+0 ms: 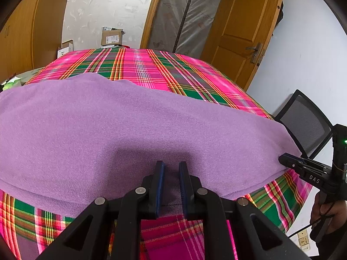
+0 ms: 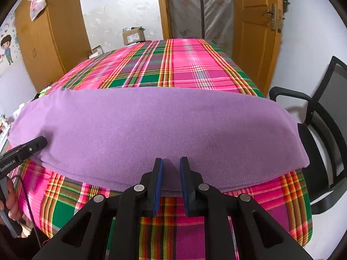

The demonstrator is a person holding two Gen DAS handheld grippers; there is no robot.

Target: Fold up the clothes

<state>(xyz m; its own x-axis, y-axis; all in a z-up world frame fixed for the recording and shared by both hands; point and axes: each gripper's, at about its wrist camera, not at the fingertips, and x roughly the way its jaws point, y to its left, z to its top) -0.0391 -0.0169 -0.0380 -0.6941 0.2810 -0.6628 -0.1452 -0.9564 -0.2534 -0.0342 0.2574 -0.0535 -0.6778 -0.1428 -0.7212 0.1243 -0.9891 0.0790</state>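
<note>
Nearest you, the left gripper (image 1: 171, 169) sits at the near hem of the purple garment (image 1: 134, 125), its blue-padded jaws a narrow gap apart with a ridge of the cloth standing between them. You appear to be pinching that hem, though how firmly the pads press is hard to judge. Your right gripper (image 2: 171, 164) shows the same: jaws narrowly parted, purple fabric filling the gap at the near edge. In the left wrist view its tips meet the garment's right corner.

Beyond the grippers, the garment lies across the plaid tablecloth (image 2: 177, 69) as a wide band with straight near and far edges. It looks already doubled over at least once, since a layered edge shows along the front. By that reading, the folding is partly done; the band probably needs folding again, shorter or narrower, before it is a neat stack.

Farther off stand a black office chair (image 2: 321, 112) at the right, cardboard boxes (image 2: 133, 35) past the table, and wooden doors (image 2: 256, 28).
</note>
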